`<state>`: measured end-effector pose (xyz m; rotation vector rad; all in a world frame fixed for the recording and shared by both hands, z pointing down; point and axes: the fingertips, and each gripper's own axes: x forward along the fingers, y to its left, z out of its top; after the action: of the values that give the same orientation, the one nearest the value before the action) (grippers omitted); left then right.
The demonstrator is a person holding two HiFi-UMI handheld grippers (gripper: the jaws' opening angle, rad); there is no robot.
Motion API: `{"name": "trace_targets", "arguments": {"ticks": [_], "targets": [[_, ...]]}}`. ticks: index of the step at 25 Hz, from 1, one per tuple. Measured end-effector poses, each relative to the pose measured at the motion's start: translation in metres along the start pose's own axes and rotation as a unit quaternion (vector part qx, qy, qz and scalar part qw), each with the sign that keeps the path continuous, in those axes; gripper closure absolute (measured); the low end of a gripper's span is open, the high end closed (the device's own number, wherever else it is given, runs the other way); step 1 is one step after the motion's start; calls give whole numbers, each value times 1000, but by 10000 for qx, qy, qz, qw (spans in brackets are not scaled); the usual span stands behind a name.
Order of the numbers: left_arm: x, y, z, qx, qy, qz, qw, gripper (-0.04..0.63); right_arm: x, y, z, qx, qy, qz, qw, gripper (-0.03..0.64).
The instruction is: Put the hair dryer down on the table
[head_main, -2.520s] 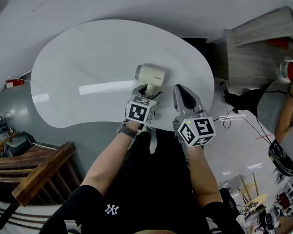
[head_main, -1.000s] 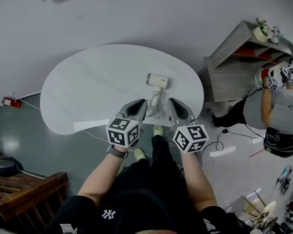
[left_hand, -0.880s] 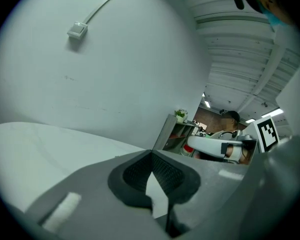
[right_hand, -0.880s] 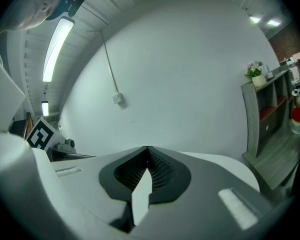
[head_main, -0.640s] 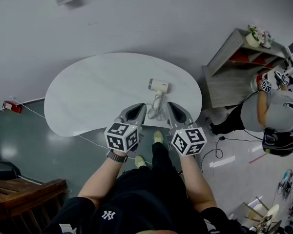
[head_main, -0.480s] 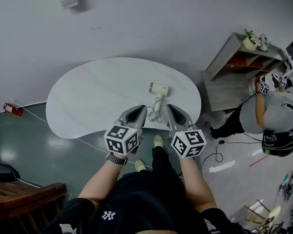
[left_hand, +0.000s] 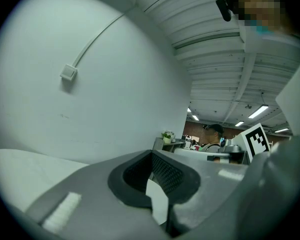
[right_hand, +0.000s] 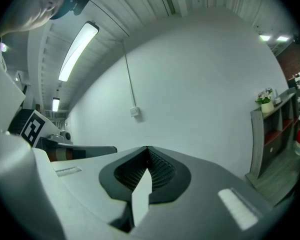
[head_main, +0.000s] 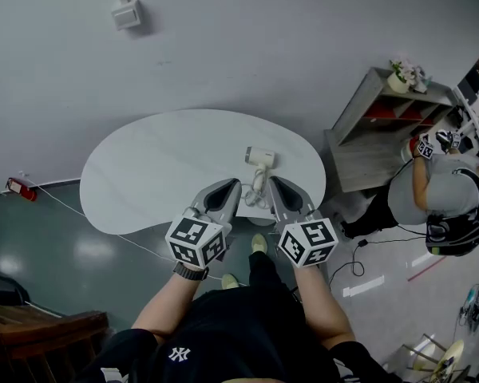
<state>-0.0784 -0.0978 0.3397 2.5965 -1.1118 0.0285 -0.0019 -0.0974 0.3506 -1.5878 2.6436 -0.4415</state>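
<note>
The cream hair dryer (head_main: 259, 157) lies on the white kidney-shaped table (head_main: 152, 166), right of its middle, with its cord (head_main: 255, 188) trailing toward the near edge. Both grippers are held up over that near edge, apart from the dryer and on either side of the cord. My left gripper (head_main: 230, 184) is shut with nothing in it, and so is my right gripper (head_main: 276, 183). The left gripper view shows its shut jaws (left_hand: 157, 171) against the wall. The right gripper view shows the same for its own jaws (right_hand: 146, 165). The dryer appears in neither gripper view.
A grey shelf unit (head_main: 379, 114) with a small plant stands right of the table. Another person (head_main: 439, 202) bends over beside it. A wall box (head_main: 128, 14) with a conduit hangs behind the table. A red object (head_main: 16, 187) and cables lie on the floor.
My left gripper has come off the dryer's handle. Both grippers have drawn back to the near edge while the head view rose. The dryer stays lying on the table.
</note>
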Motion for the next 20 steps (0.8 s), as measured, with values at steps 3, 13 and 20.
{"name": "trace_targets", "arguments": {"ticks": [3,13,20], "targets": [[-5,-6,9,84,-102,-40,9999,595,-3,5,8,-99,-61,-6,9999,595],[-15,-6,14,109,-217,-9,9997,595,-4,15,12,-258,-94,4,9996,595],[-16,-6,18,112,-263,-6,9996,595,-5,16,14,-262,-112,-4,9996,595]]}}
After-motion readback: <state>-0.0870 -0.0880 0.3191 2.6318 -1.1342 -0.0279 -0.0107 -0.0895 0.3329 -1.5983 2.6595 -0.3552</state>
